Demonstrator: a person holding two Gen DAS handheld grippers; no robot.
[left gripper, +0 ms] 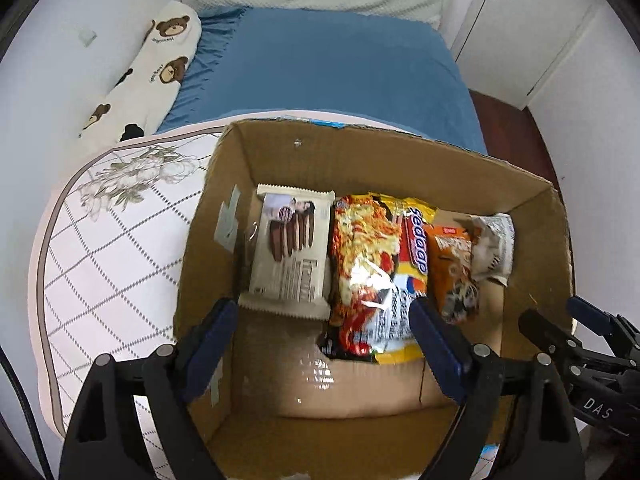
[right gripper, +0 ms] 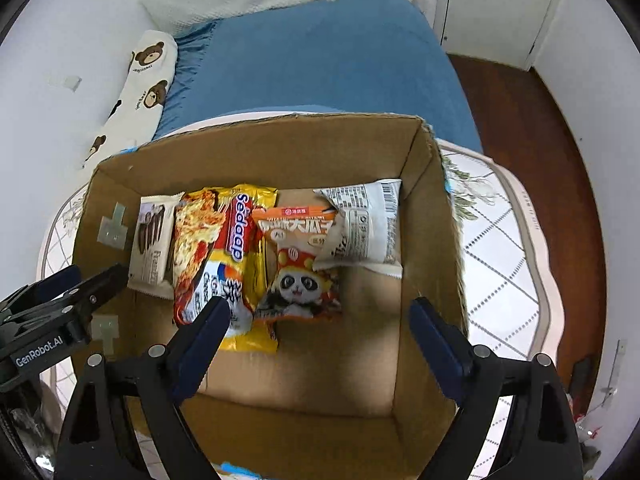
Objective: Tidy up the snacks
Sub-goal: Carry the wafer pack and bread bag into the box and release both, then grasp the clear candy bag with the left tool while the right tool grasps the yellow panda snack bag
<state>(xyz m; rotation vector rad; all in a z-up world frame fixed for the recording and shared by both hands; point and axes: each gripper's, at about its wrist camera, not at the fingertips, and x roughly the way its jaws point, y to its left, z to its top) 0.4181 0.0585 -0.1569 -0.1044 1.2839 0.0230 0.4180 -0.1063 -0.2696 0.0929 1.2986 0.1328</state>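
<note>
Snacks (right gripper: 240, 256) already line the cardboard box (right gripper: 280, 148) toward twelve o'clock, both grippers (left gripper: 324, 344) (right gripper: 320, 340) spread, empty.

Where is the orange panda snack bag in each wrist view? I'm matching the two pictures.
Left wrist: orange panda snack bag right of centre, part hidden behind the gripper's right finger.
Right wrist: bag at centre, fully visible.
Shared landmark: the Sedaap noodle packet lies directly left of it in both.

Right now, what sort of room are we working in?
Most likely a bedroom: a bed with a blue sheet, a bear-print bolster pillow along the wall, and a quilted mattress under the cardboard box.
</note>
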